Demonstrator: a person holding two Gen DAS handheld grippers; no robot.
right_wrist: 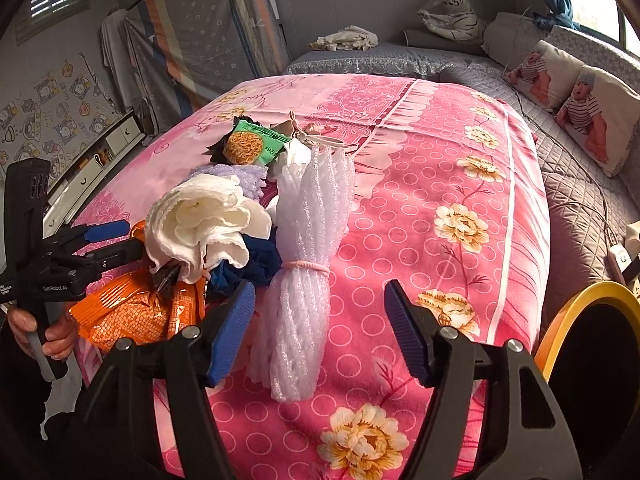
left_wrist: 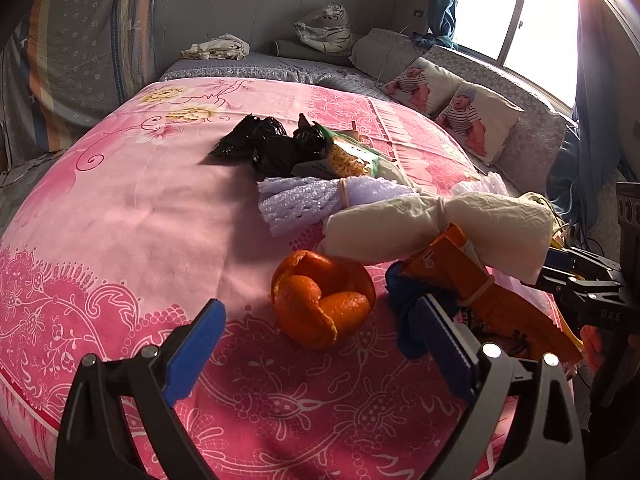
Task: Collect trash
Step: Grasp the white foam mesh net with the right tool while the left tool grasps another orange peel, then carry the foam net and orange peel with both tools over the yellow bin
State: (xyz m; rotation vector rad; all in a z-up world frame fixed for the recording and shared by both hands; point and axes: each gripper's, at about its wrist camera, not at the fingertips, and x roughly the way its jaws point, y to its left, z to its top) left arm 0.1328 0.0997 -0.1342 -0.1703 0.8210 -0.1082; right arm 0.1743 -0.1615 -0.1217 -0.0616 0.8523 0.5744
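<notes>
Both tongs gaping: L [left_wrist: 320, 344] by orange peel [left_wrist: 322, 300], R [right_wrist: 320, 328] over foam net [right_wrist: 300, 280]

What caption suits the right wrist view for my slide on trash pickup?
Open right tool poised over a tied white foam-net bundle on a pink floral bedspread.

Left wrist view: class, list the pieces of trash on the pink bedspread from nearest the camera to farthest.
Orange peel → cream paper bundle → lavender foam net → green noodle packet → black plastic bags.
</notes>
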